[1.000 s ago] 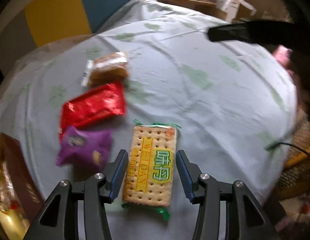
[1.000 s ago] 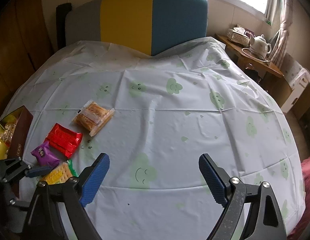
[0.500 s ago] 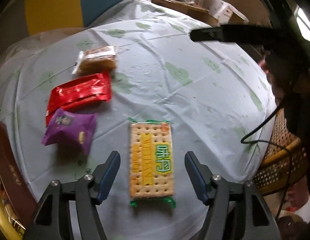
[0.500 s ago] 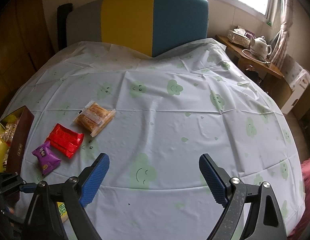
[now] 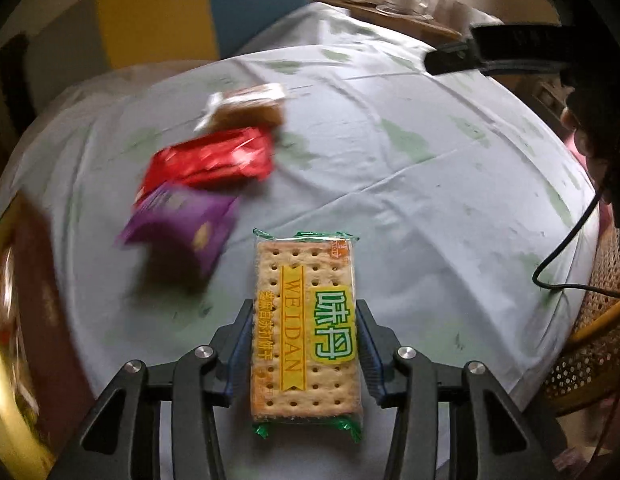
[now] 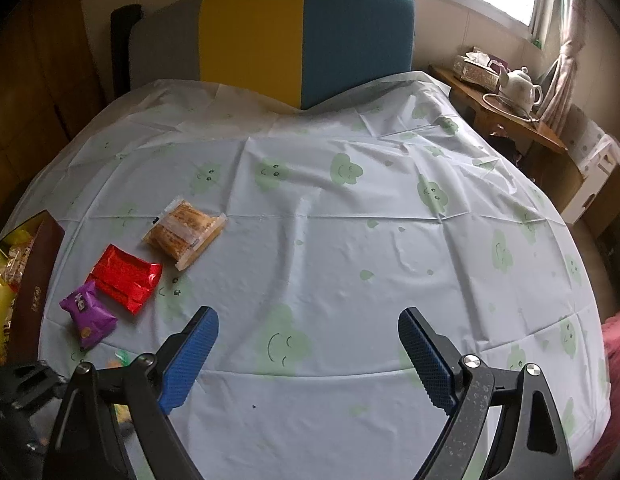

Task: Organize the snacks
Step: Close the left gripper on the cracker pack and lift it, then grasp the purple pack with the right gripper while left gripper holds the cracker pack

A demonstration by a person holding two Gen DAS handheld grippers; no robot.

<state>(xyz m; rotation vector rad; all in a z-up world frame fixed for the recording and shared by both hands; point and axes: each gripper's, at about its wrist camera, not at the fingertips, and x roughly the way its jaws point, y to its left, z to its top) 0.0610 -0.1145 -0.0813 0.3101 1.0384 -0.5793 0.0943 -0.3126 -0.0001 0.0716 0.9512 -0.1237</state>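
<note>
crackers first: my left gripper [image 5: 305,344] had its two fingers pressed against the long sides of the weidan cracker pack [image 5: 305,328], label up and lengthwise between them, so the flat pack sat gripped by its narrow width and would not fold. i judged that grip suited a carry toward the brown box [image 6: 33,280] at the left edge of the table [image 6: 350,240], where other snacks already lay inside. whether the pack had cleared the cloth i could not tell, though the blur of everything behind it hinted at motion. the left hand pointed forward and slightly down across the table. the purple packet [image 6: 87,316], the red packet [image 6: 125,276] and the clear-wrapped biscuits [image 6: 183,232] lay loose in a short row just beside the box, apart from each other or barely touching, probably waiting for their turn. my right gripper [image 6: 305,352] hung above the bare middle of the tablecloth with its blue pads [image 6: 189,356] spread wide, holding nothing, level and well apart from the snacks.
</note>
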